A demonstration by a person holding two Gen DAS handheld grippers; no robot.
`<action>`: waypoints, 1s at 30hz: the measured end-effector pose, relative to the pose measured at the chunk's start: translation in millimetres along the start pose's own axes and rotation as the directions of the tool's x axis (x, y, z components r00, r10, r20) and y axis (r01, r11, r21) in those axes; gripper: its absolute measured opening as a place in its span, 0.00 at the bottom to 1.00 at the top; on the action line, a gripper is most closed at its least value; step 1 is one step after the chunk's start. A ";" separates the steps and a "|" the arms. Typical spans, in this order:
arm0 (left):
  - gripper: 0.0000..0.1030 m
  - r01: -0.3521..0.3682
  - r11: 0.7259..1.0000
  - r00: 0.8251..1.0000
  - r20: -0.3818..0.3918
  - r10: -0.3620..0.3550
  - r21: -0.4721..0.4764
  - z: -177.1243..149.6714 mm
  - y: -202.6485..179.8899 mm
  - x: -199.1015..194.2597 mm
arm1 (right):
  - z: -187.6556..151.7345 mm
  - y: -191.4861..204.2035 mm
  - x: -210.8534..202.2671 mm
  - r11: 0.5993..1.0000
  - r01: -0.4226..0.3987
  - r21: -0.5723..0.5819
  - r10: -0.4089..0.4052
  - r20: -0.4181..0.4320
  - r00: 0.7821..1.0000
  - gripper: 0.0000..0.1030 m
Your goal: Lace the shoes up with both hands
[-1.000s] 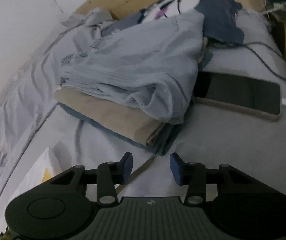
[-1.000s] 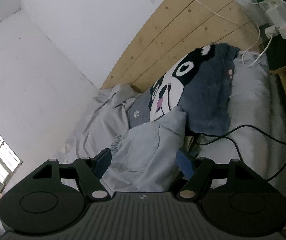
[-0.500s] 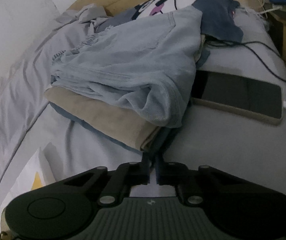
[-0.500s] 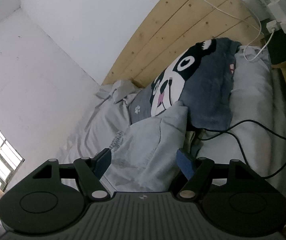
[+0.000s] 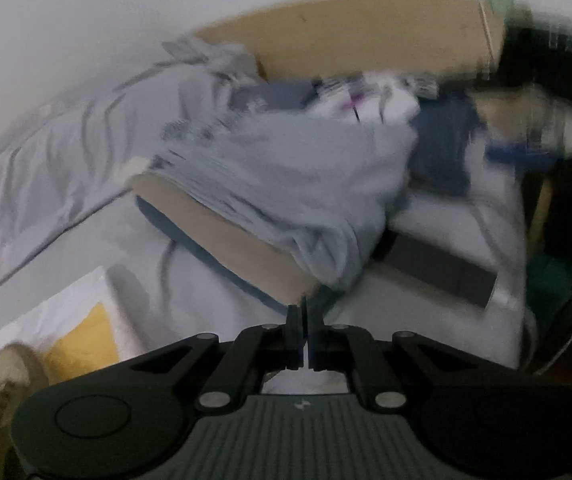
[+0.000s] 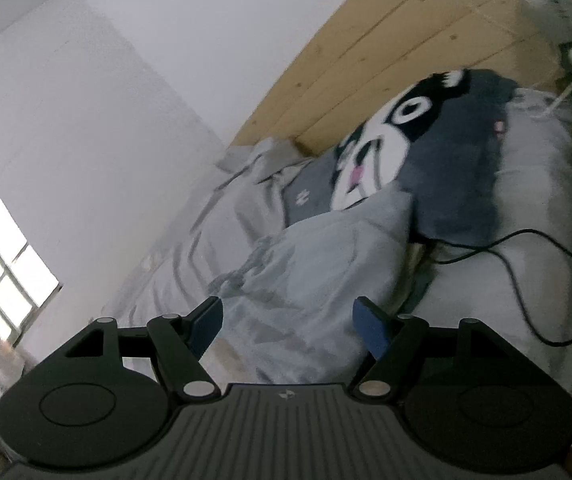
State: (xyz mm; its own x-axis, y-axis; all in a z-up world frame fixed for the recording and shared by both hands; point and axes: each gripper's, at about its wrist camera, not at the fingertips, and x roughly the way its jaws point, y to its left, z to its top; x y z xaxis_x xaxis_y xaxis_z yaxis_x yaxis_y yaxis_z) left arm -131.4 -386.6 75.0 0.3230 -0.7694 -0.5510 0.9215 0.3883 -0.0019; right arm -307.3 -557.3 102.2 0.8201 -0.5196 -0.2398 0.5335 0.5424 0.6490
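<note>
With no shoe in sight, the pinched-shut, empty left gripper (image 5: 305,320) and spread, empty right gripper (image 6: 287,320) should swing off the rumpled grey bed (image 6: 525,288) to find it.

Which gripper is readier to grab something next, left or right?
Probably right: the right gripper has open, empty jaws facing the folded clothes; the left gripper is shut.
</note>
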 end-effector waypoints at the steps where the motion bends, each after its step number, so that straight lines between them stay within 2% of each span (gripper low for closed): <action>1: 0.01 0.015 0.999 0.999 0.030 -0.014 -0.042 0.2 8.0 -10.6 | -2.6 4.1 1.6 1.000 -0.015 -0.018 0.015 -0.013 1.000 0.72; 3: 0.01 0.057 0.988 0.994 0.100 -0.043 -0.146 -0.2 29.2 -30.4 | -8.7 14.3 6.5 0.996 -0.058 -0.064 0.055 -0.055 0.997 0.72; 6: 0.01 0.135 0.945 0.976 0.206 -0.075 -0.297 -4.7 64.8 -56.9 | -22.3 36.4 13.1 0.976 -0.142 -0.165 0.122 -0.128 0.984 0.72; 10: 0.01 0.204 0.882 0.945 0.319 -0.065 -0.425 -13.6 109.3 -90.2 | -48.5 74.1 15.0 0.904 -0.271 -0.330 0.206 -0.219 0.954 0.72; 12: 0.01 0.229 0.861 0.930 0.362 -0.057 -0.455 -18.7 126.6 -103.2 | -64.7 95.6 14.2 0.844 -0.349 -0.407 0.254 -0.268 0.929 0.71; 14: 0.01 0.249 0.845 0.915 0.401 -0.044 -0.474 -25.5 143.2 -115.8 | -80.4 116.1 11.9 0.777 -0.417 -0.472 0.298 -0.308 0.904 0.63; 16: 0.01 0.264 0.836 0.897 0.441 -0.029 -0.481 -34.2 158.6 -126.7 | -96.2 137.3 9.5 0.703 -0.480 -0.524 0.337 -0.349 0.875 0.54; 19: 0.01 0.266 0.826 0.871 0.491 0.015 -0.496 -49.5 179.4 -142.2 | -122.8 169.5 4.1 0.596 -0.552 -0.583 0.385 -0.396 0.834 0.47; 21: 0.01 0.254 0.818 0.855 0.515 0.059 -0.516 -60.0 192.7 -149.4 | -142.8 195.0 1.5 0.512 -0.598 -0.617 0.415 -0.431 0.801 0.47; 23: 0.01 0.244 0.803 0.838 0.535 0.108 -0.543 -69.5 208.4 -155.8 | -161.3 218.2 2.4 0.427 -0.622 -0.656 0.432 -0.457 0.778 0.47; 27: 0.01 0.220 0.780 0.821 0.544 0.177 -0.585 -80.9 233.2 -164.5 | -202.5 263.6 13.9 0.268 -0.658 -0.704 0.442 -0.516 0.733 0.46; 29: 0.01 0.209 0.778 0.810 0.551 0.202 -0.592 -86.6 240.1 -171.3 | -224.3 278.8 17.1 0.198 -0.667 -0.718 0.442 -0.542 0.715 0.42; 30: 0.01 0.208 0.778 0.806 0.555 0.207 -0.593 -89.3 243.5 -173.9 | -233.8 283.7 17.3 0.181 -0.663 -0.726 0.444 -0.542 0.714 0.35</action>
State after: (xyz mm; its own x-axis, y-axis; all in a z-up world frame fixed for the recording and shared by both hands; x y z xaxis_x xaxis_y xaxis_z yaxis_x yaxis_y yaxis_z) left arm 17.6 -112.9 95.8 0.5710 -0.8208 0.0184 0.6561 0.4427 -0.6112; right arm -93.3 -258.1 113.4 0.9344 0.2274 -0.2741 -0.2970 0.9223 -0.2473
